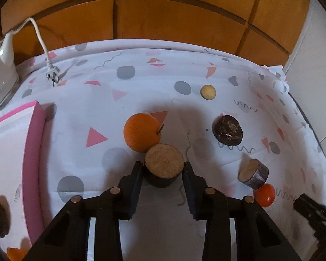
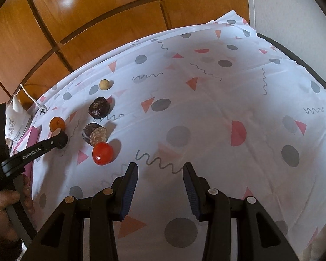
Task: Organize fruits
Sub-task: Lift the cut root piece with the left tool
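I pinch the cut brown fruit in my left gripper to carry it toward the pink tray, while my right gripper waits spread and empty.

Both views are bright and sharp in the centre, with soft shadows. A glare spot shines on the wood panel at upper left; fisheye edges bend and darken.

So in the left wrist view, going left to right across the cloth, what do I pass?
Pink box → orange → brown half in the left gripper → yellow ball → dark round fruit → cut brown piece → tomato.
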Motion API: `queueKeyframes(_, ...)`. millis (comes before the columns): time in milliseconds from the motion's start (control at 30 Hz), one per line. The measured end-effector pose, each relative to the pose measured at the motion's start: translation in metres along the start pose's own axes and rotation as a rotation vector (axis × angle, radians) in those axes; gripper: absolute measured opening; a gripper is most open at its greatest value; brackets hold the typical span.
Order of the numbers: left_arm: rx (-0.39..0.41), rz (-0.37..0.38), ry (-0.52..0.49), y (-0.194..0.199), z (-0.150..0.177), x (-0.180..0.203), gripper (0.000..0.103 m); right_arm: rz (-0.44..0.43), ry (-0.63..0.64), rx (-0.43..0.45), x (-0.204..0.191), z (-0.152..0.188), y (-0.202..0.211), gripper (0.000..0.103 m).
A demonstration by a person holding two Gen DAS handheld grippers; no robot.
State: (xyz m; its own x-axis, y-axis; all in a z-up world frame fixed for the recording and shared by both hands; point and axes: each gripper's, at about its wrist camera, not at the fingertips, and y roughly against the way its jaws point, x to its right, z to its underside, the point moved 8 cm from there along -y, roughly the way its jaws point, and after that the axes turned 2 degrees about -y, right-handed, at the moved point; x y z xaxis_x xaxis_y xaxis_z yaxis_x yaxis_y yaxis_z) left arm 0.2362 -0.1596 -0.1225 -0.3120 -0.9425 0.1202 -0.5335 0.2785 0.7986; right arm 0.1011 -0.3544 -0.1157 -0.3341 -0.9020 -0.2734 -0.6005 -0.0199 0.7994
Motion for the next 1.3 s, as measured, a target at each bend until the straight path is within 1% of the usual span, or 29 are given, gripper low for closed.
queueKeyframes(67, 0.008, 0.020, -0.012, 0.003, 0.004, 0.003, 0.037, -0.007, 0.001, 0.000, -0.002, -0.001, -0.001, 0.043)
queueKeyframes(233, 0.030, 0.032, -0.011, 0.020, 0.019, 0.000, 0.036, -0.044, 0.024, -0.011, -0.013, -0.001, -0.004, 0.043)
queueKeyframes(333, 0.017, 0.050, -0.003, 0.028, 0.032, -0.001, 0.036, -0.080, 0.062, -0.025, -0.027, 0.001, -0.007, 0.043)
queueKeyframes(467, 0.017, 0.063, -0.018, 0.038, 0.048, 0.001, 0.036, -0.125, 0.138, -0.040, -0.050, 0.002, -0.012, 0.043)
queueKeyframes(733, 0.023, 0.082, -0.023, 0.055, 0.063, 0.004, 0.035, -0.139, 0.208, -0.061, -0.076, -0.005, -0.029, 0.043)
queueKeyframes(867, 0.027, 0.090, -0.022, 0.063, 0.068, 0.003, 0.035, -0.124, 0.224, -0.066, -0.080, -0.006, -0.037, 0.043)
queueKeyframes(933, 0.034, 0.094, -0.025, 0.067, 0.068, 0.003, 0.035, -0.101, 0.232, -0.071, -0.081, -0.006, -0.043, 0.043)
queueKeyframes(967, 0.037, 0.092, -0.032, 0.070, 0.069, 0.003, 0.035, -0.099, 0.240, -0.076, -0.081, -0.005, -0.046, 0.042)
queueKeyframes(1000, 0.039, 0.087, -0.035, 0.070, 0.069, 0.003, 0.035, -0.091, 0.248, -0.082, -0.083, -0.005, -0.049, 0.032)
queueKeyframes(1033, 0.040, 0.085, -0.033, 0.071, 0.069, 0.002, 0.035, -0.073, 0.258, -0.075, -0.083, -0.005, -0.049, 0.029)
queueKeyframes(1100, 0.035, 0.102, -0.013, 0.072, 0.069, 0.000, 0.035, -0.062, 0.262, -0.070, -0.082, -0.005, -0.049, 0.028)
queueKeyframes(1167, 0.034, 0.097, -0.004, 0.071, 0.069, -0.003, 0.035, -0.045, 0.274, -0.065, -0.082, -0.003, -0.046, 0.028)
queueKeyframes(1300, 0.024, 0.103, 0.005, 0.069, 0.069, -0.005, 0.035, -0.049, 0.281, -0.063, -0.080, 0.004, -0.037, 0.028)
